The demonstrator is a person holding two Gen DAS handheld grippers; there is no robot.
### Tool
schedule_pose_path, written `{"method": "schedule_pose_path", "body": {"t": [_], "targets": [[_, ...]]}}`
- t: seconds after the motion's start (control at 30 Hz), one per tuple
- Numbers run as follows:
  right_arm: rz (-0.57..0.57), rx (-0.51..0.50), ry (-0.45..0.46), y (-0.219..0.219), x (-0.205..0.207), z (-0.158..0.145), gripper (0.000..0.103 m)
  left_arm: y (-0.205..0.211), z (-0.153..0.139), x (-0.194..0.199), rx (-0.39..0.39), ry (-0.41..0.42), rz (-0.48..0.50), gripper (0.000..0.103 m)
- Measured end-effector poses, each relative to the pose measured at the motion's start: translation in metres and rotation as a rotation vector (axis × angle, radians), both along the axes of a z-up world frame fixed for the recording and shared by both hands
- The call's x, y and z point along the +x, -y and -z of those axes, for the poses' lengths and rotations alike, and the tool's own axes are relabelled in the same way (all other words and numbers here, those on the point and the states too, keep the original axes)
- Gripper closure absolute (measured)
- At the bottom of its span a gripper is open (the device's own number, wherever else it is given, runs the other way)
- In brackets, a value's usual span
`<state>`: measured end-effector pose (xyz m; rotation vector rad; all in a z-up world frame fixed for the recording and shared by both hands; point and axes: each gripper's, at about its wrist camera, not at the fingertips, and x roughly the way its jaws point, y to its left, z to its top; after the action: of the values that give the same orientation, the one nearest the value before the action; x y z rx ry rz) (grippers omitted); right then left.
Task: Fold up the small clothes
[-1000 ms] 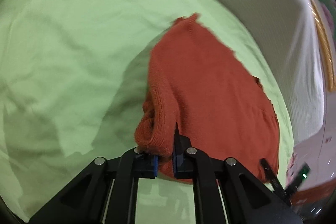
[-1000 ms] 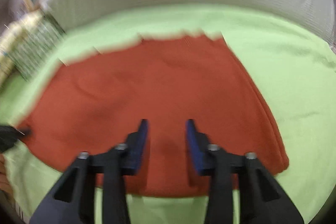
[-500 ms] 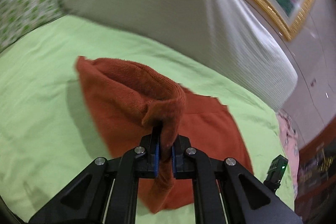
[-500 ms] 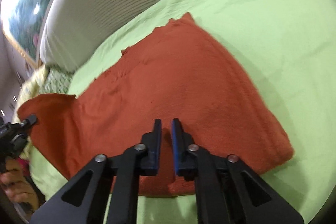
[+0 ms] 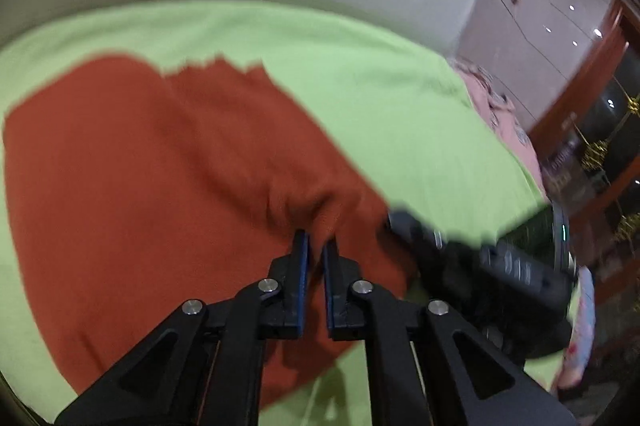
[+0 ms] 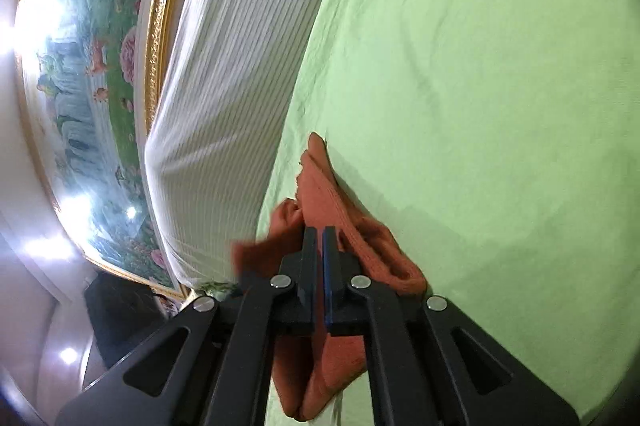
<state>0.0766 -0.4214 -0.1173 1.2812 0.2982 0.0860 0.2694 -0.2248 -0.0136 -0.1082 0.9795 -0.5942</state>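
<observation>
Both grippers have swung and rolled since the earlier frames, and the right one's jaws have just been closing, now with cloth between them. I read the scene from the pale green bedsheet (image 5: 380, 98) downward: it covers the bed, with a white ribbed headboard cushion (image 6: 224, 74) along its far edge. On it lies the rust-orange knitted garment (image 5: 160, 166), spread mostly flat, its long axis running from the left gripper away toward the cushion.

My left gripper (image 5: 315, 250) is clamped on a puckered edge of the knit. My right gripper (image 6: 316, 238) pinches a bunched fold lifted off the sheet. In the left view it sits just beside the left one, at the same near edge.

Judgement: both corners are in hand, and the coming move carries that near edge away toward the far hem.
</observation>
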Motion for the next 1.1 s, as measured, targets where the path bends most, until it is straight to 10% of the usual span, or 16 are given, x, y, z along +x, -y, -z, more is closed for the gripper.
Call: {"method": "schedule_pose_path", "body": {"t": [0.17, 0.37, 0.73, 1.07, 1.1], "targets": [[-0.036, -0.059, -0.042, -0.005, 0.003, -0.015, 0.089, -0.033, -0.005, -0.034, -0.035, -0.012, 0.007, 0.071], [-0.107, -0.288, -0.105, -0.018, 0.013, -0.063, 0.043, -0.104, -0.016, -0.056, 0.001, 0.003, -0.228, 0.047], [-0.503, -0.872, -0.332, -0.068, 0.153, -0.13, 0.041, -0.176, 0.017, -0.002, -0.032, -0.19, -0.467, 0.033], [-0.649, -0.902, -0.431, -0.091, 0.206, -0.115, 0.041, -0.159, 0.034, 0.016, -0.007, -0.186, -0.434, 0.023], [-0.655, -0.92, -0.429, -0.094, 0.204, -0.116, 0.054, -0.154, 0.034, 0.018, 0.014, -0.178, -0.431, 0.023]]}}
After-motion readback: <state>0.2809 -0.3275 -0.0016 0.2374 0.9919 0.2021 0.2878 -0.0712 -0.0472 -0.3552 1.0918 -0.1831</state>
